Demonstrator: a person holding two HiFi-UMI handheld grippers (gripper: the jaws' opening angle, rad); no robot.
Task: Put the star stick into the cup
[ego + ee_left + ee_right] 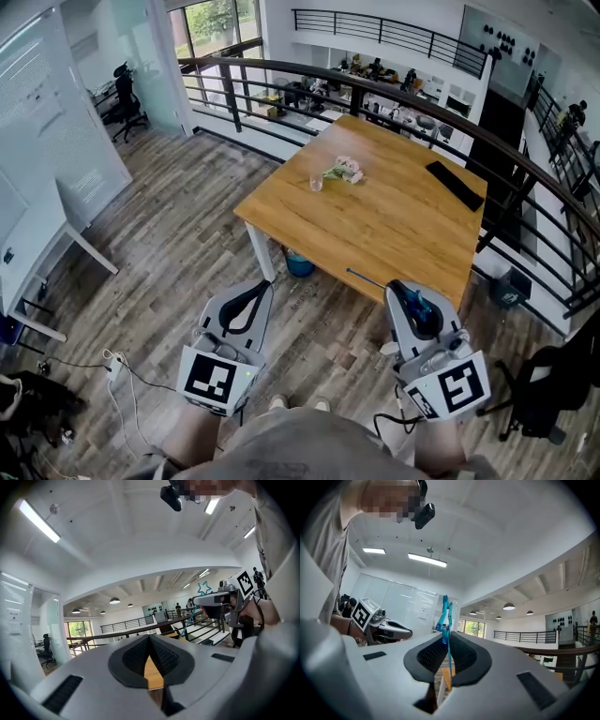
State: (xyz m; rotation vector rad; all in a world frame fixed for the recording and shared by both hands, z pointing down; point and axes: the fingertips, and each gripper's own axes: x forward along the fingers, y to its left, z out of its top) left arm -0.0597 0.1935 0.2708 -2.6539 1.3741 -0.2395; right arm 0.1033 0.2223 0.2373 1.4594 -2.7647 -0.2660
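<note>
The star stick (418, 306) is a thin blue stick with a star outline on its end. My right gripper (405, 292) is shut on it, low at the right in the head view. In the right gripper view the star stick (445, 615) rises out of the shut right gripper (448, 643). The small clear cup (317, 181) stands far ahead on the wooden table (394, 234). My left gripper (255, 296) is shut and holds nothing; in its own view the left gripper (149, 641) shows pads meeting. The star (204, 588) and right gripper (220, 600) show there too.
A small pale bundle (347, 171) lies next to the cup, and a flat black object (455, 185) lies near the table's far right. A curved dark railing (394, 80) runs behind the table. A blue bin (300, 263) sits under it. White desks (47, 234) stand at the left.
</note>
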